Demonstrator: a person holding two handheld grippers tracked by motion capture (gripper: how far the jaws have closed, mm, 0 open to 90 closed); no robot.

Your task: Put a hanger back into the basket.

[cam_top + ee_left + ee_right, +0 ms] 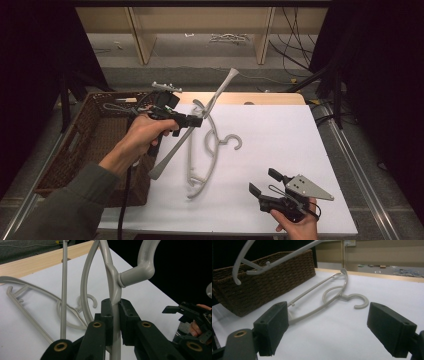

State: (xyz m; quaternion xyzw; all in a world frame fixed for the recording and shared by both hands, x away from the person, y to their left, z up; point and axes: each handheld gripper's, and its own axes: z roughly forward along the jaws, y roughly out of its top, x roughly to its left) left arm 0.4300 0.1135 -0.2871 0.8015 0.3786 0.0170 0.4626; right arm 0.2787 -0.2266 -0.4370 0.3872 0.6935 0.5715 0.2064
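My left gripper (196, 120) is shut on a grey plastic hanger (223, 86) and holds it in the air, tilted, over the table's left part near the basket. In the left gripper view the jaws (115, 312) pinch the hanger (112, 277) just below its hook neck. A second grey hanger (218, 145) lies flat on the white table top (285, 135), hook to the right. My right gripper (262, 182) stands open near the front edge, to the right of that hanger. Its jaws (327, 327) are wide apart with the lying hanger (329, 297) beyond them.
A brown wicker basket (95, 140) stands at the table's left edge, with something grey at its far end. It also shows as the basket (262, 277) in the right gripper view. Behind the table are wooden shelf legs and cables on the floor.
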